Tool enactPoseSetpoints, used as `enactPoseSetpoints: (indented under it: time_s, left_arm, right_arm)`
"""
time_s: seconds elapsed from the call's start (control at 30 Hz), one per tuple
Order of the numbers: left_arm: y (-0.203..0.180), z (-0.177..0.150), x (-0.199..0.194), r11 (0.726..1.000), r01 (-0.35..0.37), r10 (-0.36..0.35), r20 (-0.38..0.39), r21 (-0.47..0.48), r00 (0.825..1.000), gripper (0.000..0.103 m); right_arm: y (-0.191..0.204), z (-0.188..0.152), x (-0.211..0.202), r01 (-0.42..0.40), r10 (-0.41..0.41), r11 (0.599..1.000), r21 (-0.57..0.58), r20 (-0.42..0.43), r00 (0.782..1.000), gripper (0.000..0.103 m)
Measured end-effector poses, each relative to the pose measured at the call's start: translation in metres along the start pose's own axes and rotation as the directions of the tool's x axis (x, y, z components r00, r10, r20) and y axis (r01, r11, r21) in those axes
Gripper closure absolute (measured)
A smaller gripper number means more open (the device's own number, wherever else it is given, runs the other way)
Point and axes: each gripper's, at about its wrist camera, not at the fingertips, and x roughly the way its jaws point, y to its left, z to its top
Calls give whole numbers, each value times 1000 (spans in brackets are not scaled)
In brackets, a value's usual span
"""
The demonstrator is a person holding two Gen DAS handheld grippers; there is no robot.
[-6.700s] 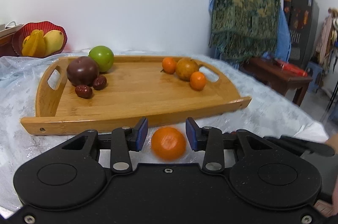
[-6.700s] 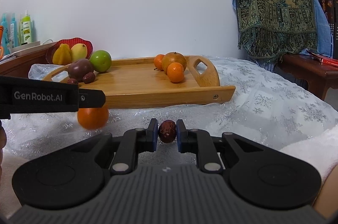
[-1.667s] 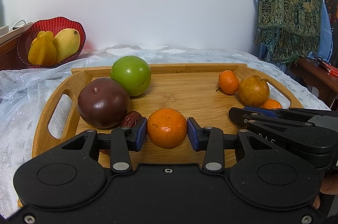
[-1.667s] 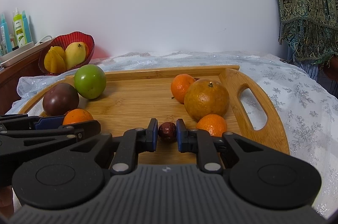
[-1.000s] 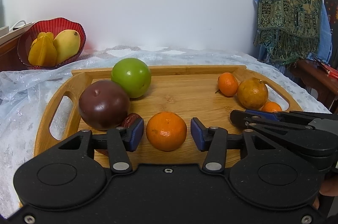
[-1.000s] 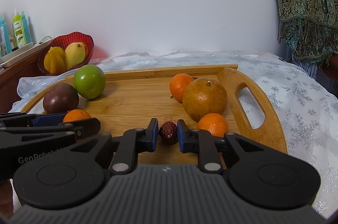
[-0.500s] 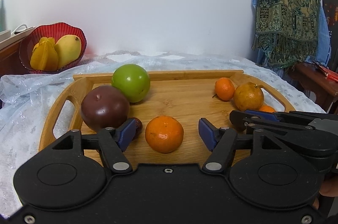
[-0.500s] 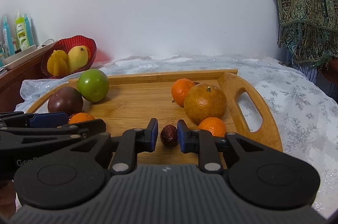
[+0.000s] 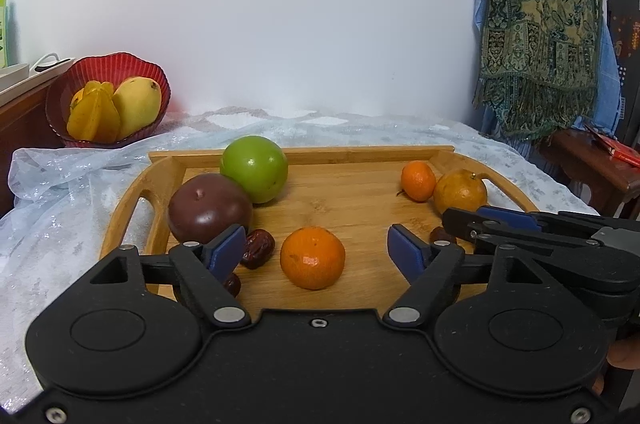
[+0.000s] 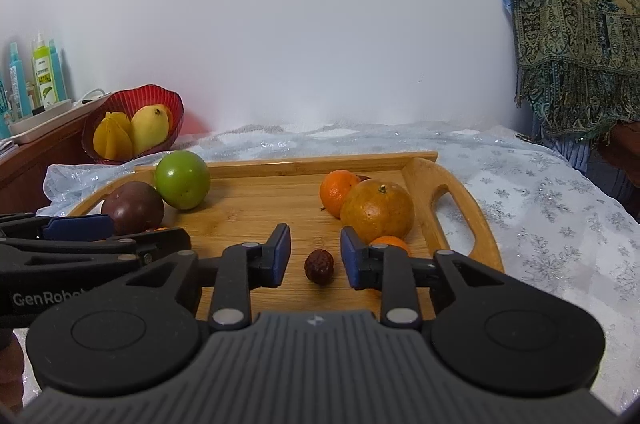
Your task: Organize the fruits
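Observation:
A wooden tray (image 9: pixel 360 200) lies on the cloth-covered table. My left gripper (image 9: pixel 316 250) is opening; a tangerine (image 9: pixel 312 258) rests on the tray between its blue pads, touching neither. Left of it lie a red date (image 9: pixel 258 248), a purple fruit (image 9: pixel 208 208) and a green fruit (image 9: pixel 255 169). My right gripper (image 10: pixel 313 256) is opening too; a red date (image 10: pixel 319 266) lies free on the tray (image 10: pixel 256 208) between its pads. A large orange (image 10: pixel 377 211) and two small tangerines (image 10: pixel 338 192) sit just right of it.
A red bowl (image 9: pixel 106 100) with a mango and starfruit stands at the back left. Bottles (image 10: pixel 44 76) line a shelf on the far left. A patterned shawl (image 9: pixel 536 20) hangs at the right, above a dark wooden table (image 9: pixel 592 164). Each gripper shows in the other's view.
Both grippers' jaws have spread apart. The tangerine and the date, held earlier, now lie loose on the tray. The left gripper has drawn back slightly.

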Motion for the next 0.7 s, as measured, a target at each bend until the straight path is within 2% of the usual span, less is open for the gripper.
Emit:
enactPoseSetpoints:
  time_s: [0.27, 0.4, 0.7]
  left_arm:
    - [1, -3, -14, 1000, -8, 8, 1, 5, 1000, 20]
    - [-1, -5, -22, 1000, -22, 22, 7, 18, 1000, 16]
    - [6, -9, -38, 999, -37, 37, 8, -17, 999, 6]
  right_arm:
    - [-3, 0, -13, 19, -20, 1000, 7, 36, 999, 35]
    - [-3, -1, -19, 23, -23, 1000, 4, 51, 998, 30]
    - [-4, -4, -30, 41, -42, 999, 10, 69, 997, 21]
